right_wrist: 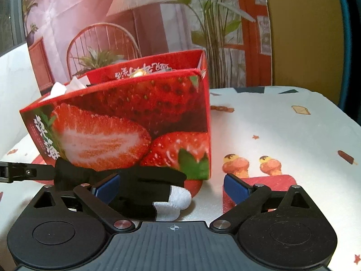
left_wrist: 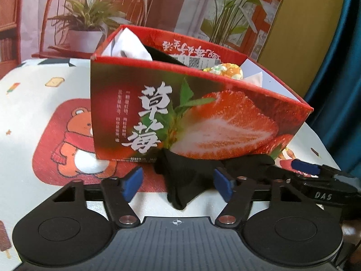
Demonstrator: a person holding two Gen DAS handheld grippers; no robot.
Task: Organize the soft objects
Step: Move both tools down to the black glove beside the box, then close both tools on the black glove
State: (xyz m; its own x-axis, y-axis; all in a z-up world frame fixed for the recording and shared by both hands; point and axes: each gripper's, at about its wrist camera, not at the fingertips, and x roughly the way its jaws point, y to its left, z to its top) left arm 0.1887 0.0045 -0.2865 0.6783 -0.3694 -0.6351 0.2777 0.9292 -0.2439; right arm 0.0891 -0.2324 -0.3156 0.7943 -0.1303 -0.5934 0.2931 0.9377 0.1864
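Sock work is what I have in hand: a black sock lies flat on the tablecloth just near of the strawberry box, its dark body touching the foot of the box's near wall. From my right camera I see its white toe pointing right.

My left gripper straddles the sock's left end, blue pads spread on either side with cloth between them; the pads do not yet press on it, as far as I can see. My right gripper stands wide apart around the toe end; its left pad sits just beside the black cloth, perhaps brushing it, though the fisheye edge makes that hard to judge, and its right pad is well clear. Neither holds anything.

Inside the box I can make out white soft cloth at the far left, something black beside it, and a colourful soft item further right, so I judge part of the sorting is already done. This sock is the one piece I see left outside; more may lie beyond my views.

What remains, I reckon, is to close both grippers on the sock, lift it over the near wall and drop it in. The box is tall and light cardboard, so a dragged sock could nudge it.
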